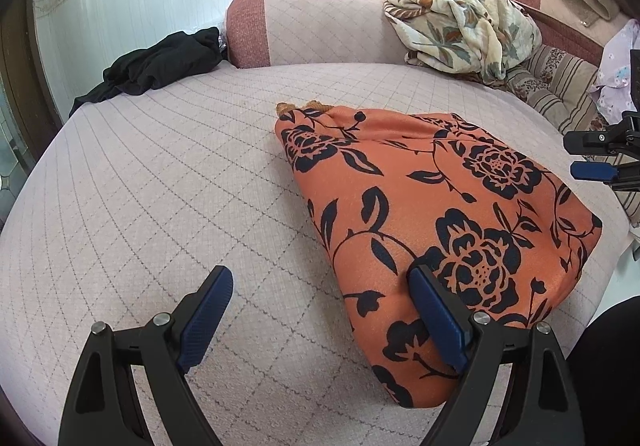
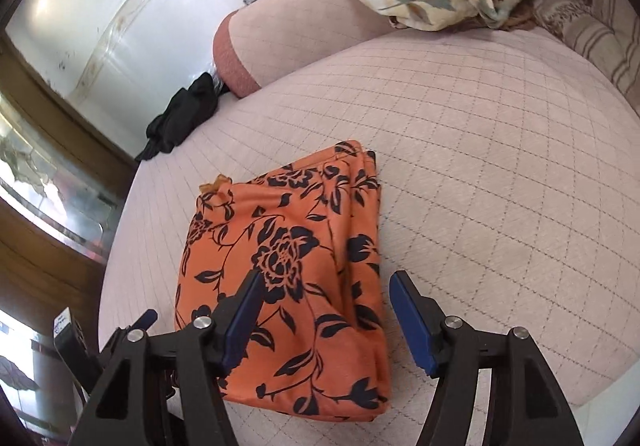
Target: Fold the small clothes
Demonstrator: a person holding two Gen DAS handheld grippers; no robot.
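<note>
An orange garment with a black flower print (image 1: 440,214) lies folded into a thick bundle on the pink quilted cushion (image 1: 160,186). It also shows in the right wrist view (image 2: 288,266). My left gripper (image 1: 320,286) is open and empty, its right finger over the garment's near left edge. My right gripper (image 2: 324,294) is open and empty, just above the garment's near end. The right gripper also shows at the right edge of the left wrist view (image 1: 600,154).
A black garment (image 1: 160,62) lies at the cushion's far left, by the bolster (image 1: 304,26). A crumpled floral blanket (image 1: 460,26) and striped cushions (image 1: 560,86) sit at the back right. The cushion's front edge is close to my grippers.
</note>
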